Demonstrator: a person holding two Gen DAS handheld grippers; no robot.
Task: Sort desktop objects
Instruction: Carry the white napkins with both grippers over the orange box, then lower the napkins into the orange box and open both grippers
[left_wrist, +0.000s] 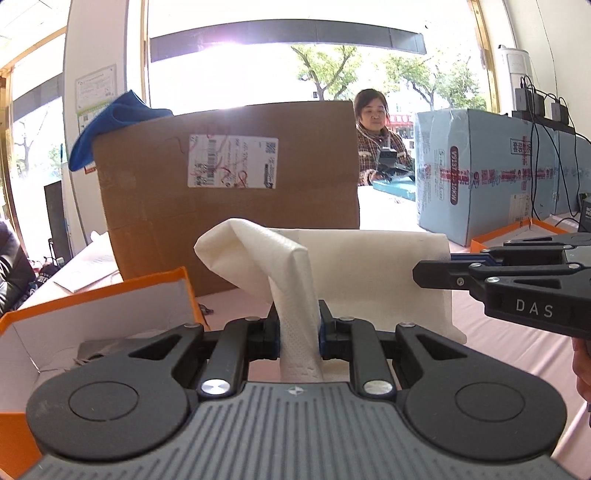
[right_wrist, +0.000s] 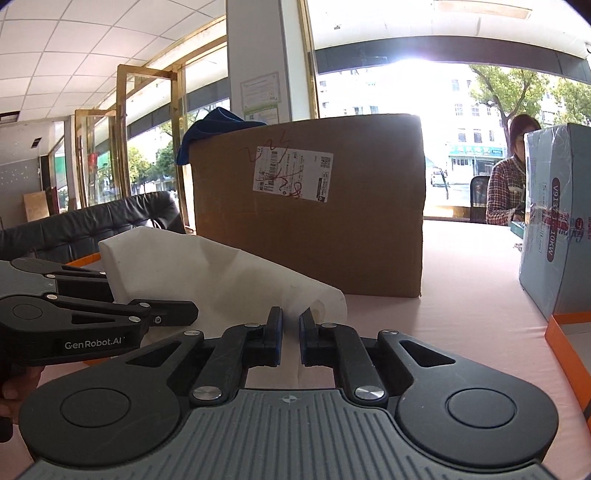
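A white paper towel (left_wrist: 369, 273) hangs stretched above the pink table, held between both grippers. My left gripper (left_wrist: 299, 332) is shut on a bunched, twisted part of it that runs up between the pads. My right gripper (left_wrist: 432, 266) comes in from the right and pinches the towel's right edge, one finger in front of the sheet. In the right wrist view the towel (right_wrist: 221, 273) slopes down into my right gripper (right_wrist: 291, 330), whose jaws stand narrow with the sheet's corner between them. My left gripper (right_wrist: 184, 312) grips the towel's left part there.
A large brown cardboard box (left_wrist: 229, 206) stands just behind the towel, with a blue cloth (left_wrist: 110, 125) on its top corner. A pale blue carton (left_wrist: 487, 170) is at the right. An orange-rimmed open box (left_wrist: 92, 291) sits at the near left, another orange box (right_wrist: 569, 321) at the right. A person (left_wrist: 380, 147) sits across the table.
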